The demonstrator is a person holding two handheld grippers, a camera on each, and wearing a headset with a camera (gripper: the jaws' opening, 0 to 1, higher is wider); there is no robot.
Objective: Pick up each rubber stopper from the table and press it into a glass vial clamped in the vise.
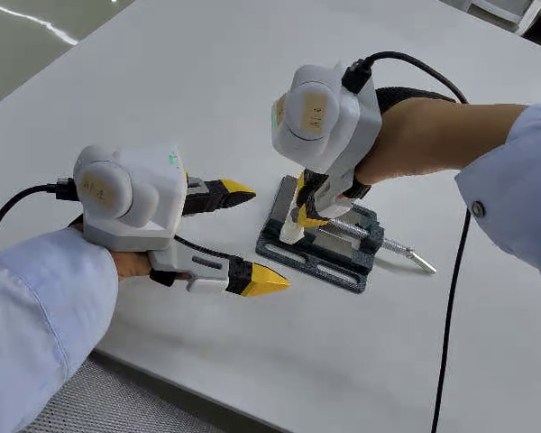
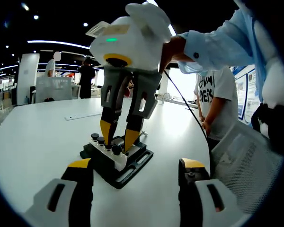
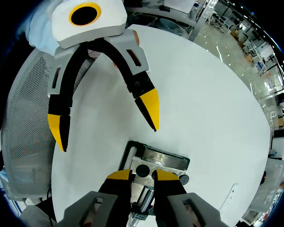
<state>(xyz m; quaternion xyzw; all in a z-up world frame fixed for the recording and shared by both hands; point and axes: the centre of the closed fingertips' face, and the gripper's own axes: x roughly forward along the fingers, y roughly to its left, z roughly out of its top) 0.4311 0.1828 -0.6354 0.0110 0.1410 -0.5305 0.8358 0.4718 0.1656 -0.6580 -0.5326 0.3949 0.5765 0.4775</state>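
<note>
- Stoppers [image 2: 116,150], black, sit in a row on top of the vials [image 2: 118,158], directly under the tips of the right tool [image 1: 303,218]
- Vials stand clamped in the vise [image 1: 343,262], just ahead of the left tool [image 1: 252,236] and beneath the right one
- Right tool points steeply down at the vise, jaws a little apart, with one yellow tip on each side of the row; I cannot tell whether they pinch anything
- Left tool is held low and nearly level, jaws spread wide with nothing between them, tips aimed toward the vise but not touching it
- Screw [image 1: 388,244] of the vise sticks out on the side away from the left tool
- Desk [image 1: 207,72], white, carries the vise below both tools
- Cable [image 1: 451,298] trails from the back of the right tool down across the desk
- Person [image 2: 217,99] in a white T-shirt stands beyond the right tool, by the desk edge, in the left gripper view
</note>
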